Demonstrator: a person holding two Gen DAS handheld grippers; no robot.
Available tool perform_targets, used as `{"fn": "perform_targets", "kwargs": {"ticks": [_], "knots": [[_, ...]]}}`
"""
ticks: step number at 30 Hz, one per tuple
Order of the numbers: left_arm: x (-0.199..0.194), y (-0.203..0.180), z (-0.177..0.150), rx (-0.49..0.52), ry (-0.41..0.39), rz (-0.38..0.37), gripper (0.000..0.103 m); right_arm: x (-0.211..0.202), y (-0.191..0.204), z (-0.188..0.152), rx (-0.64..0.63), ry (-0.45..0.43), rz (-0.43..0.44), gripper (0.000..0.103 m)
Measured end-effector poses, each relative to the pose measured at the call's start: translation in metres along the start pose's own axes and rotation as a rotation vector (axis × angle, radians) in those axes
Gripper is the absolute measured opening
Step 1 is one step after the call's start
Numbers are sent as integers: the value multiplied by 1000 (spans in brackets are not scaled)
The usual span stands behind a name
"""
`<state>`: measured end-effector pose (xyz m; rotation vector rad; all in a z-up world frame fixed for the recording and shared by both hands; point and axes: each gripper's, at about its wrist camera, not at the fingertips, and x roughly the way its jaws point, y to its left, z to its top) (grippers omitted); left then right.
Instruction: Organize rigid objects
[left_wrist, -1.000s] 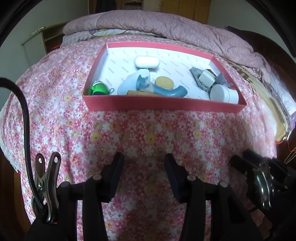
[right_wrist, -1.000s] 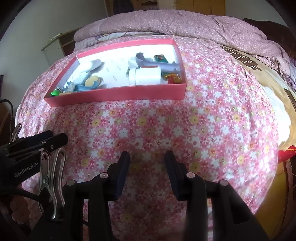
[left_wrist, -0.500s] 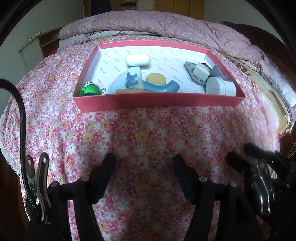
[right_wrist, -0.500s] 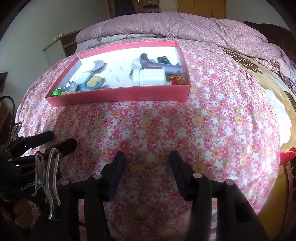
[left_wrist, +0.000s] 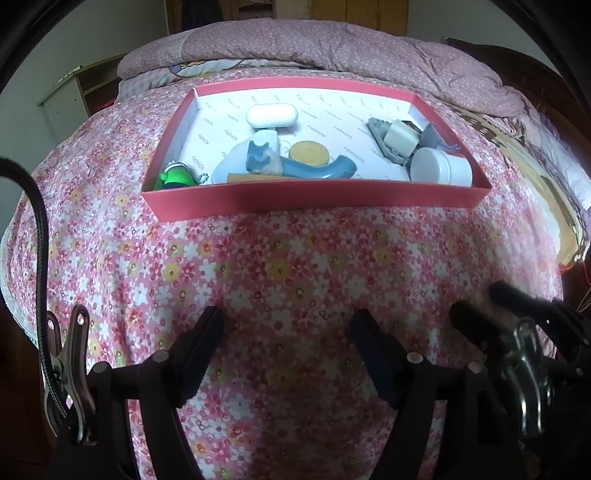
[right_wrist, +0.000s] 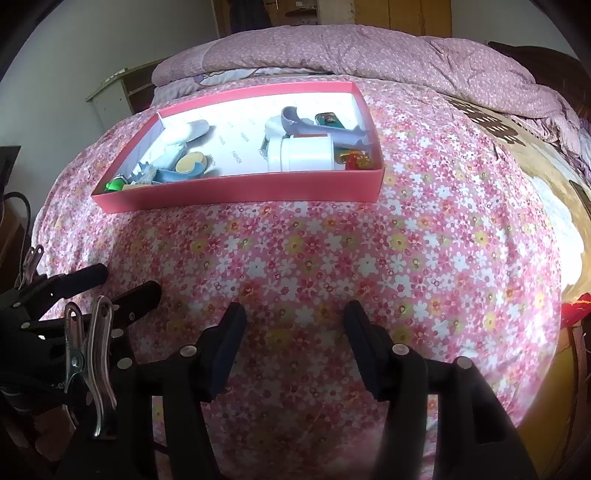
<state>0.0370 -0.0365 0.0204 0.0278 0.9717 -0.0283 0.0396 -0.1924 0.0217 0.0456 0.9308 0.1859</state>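
Observation:
A pink box (left_wrist: 314, 201) (right_wrist: 236, 192) sits on the flowered bedspread. It holds several rigid items: a white oval case (left_wrist: 271, 115), a blue curved piece (left_wrist: 314, 170), a yellow disc (left_wrist: 308, 153), a green toy (left_wrist: 176, 176), a white jar (left_wrist: 441, 168) (right_wrist: 301, 155) and a grey piece (left_wrist: 388, 147). My left gripper (left_wrist: 288, 325) is open and empty above the bedspread, well in front of the box. My right gripper (right_wrist: 293, 317) is open and empty, also short of the box. Each gripper shows at the edge of the other's view.
A folded pink quilt (left_wrist: 332, 48) lies behind the box. A pale bedside shelf (left_wrist: 70, 99) stands at the far left. The bed drops away at the right edge (right_wrist: 554, 206). Flowered bedspread (right_wrist: 332, 258) stretches between the grippers and the box.
Both grippers have opened wider and shifted slightly; the box sits a little lower and nearer in both views. Nothing was taken or released.

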Motion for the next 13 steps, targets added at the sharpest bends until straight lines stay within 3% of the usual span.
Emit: {"fn": "perform_targets", "kwargs": {"ticks": [13], "knots": [[-3,2,-3,-33,10,0,77,0,3,0,-10,-1,-14,58]]}}
